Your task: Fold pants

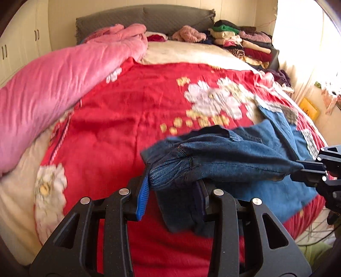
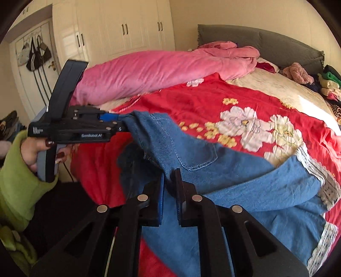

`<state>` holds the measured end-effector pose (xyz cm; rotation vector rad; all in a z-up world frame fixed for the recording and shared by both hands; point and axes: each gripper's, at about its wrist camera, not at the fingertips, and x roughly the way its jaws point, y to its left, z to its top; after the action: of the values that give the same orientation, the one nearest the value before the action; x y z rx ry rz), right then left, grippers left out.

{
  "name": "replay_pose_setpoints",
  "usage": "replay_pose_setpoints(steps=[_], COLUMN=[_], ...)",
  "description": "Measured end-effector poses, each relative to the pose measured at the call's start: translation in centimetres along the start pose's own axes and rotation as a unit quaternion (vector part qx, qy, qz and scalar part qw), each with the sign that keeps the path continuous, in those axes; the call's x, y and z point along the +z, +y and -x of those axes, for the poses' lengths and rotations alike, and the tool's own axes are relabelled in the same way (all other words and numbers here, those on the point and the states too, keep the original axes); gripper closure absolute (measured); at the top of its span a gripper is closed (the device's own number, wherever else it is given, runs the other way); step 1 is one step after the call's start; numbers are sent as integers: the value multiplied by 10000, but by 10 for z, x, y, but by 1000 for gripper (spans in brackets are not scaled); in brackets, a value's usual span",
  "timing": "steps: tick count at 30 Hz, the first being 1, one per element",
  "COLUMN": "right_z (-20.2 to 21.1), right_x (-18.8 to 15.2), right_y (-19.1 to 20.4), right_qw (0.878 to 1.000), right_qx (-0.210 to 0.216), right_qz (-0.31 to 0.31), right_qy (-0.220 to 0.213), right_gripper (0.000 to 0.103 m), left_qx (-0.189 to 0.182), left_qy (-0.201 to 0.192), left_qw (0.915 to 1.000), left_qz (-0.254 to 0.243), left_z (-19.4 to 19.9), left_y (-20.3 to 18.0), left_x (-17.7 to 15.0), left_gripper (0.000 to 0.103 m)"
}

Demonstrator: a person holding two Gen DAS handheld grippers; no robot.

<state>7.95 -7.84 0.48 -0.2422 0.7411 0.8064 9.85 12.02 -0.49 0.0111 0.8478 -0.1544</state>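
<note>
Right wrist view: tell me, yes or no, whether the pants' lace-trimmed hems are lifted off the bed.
No. The pants trail down so their lace hems lie on the red floral blanket.

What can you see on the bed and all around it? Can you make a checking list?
Surface: bed covered by a red flowered blanket.
Job's things: blue denim pants with lace-trimmed hems, lifted at the waist end, legs trailing on the blanket.
Clutter: long pink quilt roll along one side; stacked folded clothes near the grey headboard.
Grippers: left gripper shut on the pants; right gripper shut on the pants.
Cables: thin dark cords near the floor at the bed's edge, unclear what they belong to.
Surroundings: cream wardrobe; bags hanging on a door; bright window.
</note>
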Motion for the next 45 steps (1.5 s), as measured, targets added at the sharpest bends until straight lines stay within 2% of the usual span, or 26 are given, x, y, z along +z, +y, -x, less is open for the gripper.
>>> replay_pose_setpoints(steps=[6, 8, 14, 19, 23, 27, 28, 30, 32, 36, 38, 41, 42, 45], right_z=[-12, -18, -29, -28, -32, -33, -30, -20, -4, 9, 0, -29, -33, -19], right_x=[-29, -35, -44, -43, -46, -49, -49, -48, -46, -44, -48, -63, -68, -68], right_y=[15, 20, 20, 18, 19, 22, 23, 21, 19, -5, -15, -20, -20, -25], right_qw=[9995, 9991, 9979, 9980, 9976, 9972, 9971, 9961, 9970, 9983, 9961, 9907, 9899, 9900], right_qx=[14, 22, 51, 107, 238, 294, 326, 562, 605, 177, 156, 5, -11, 85], right_qz=[49, 80, -11, -46, -126, -137, -120, -148, -128, -540, -835, -1042, -1047, -1168], right_qy=[328, 422, 640, 614, 637, 681, 683, 669, 458, 116, 233, 879, 953, 783], right_gripper=[94, 94, 94, 94, 94, 91, 87, 85, 85, 75, 74, 70, 70, 70], left_qx=[12, 74, 94, 291, 244, 20, -19, 126, 214, -37, -9, -21, -33, -18], left_qy=[405, 519, 580, 382, 117, 223, 309, 564, 742, 711, 773, 728, 722, 691], left_qw=[9991, 9985, 9978, 9978, 9989, 9997, 9993, 9977, 9963, 9974, 9970, 9973, 9974, 9976], left_qz=[99, 179, 306, 449, 391, -113, -201, -351, -366, -46, -24, -36, -38, -33], left_z=[-6, -9, 0, 26, 46, 28, 20, -6, -21, -17, -20, -17, -17, -16], left_y=[-2, 1, 7, 10, -4, -39, -45, -53, -51, -36, -35, -38, -38, -38], left_x=[-29, -33, -45, -52, -43, -26, -25, -29, -36, -38, -42, -42, -42, -42], left_gripper=[71, 66, 57, 57, 58, 58, 59, 59, 59, 59, 59, 59, 59, 58])
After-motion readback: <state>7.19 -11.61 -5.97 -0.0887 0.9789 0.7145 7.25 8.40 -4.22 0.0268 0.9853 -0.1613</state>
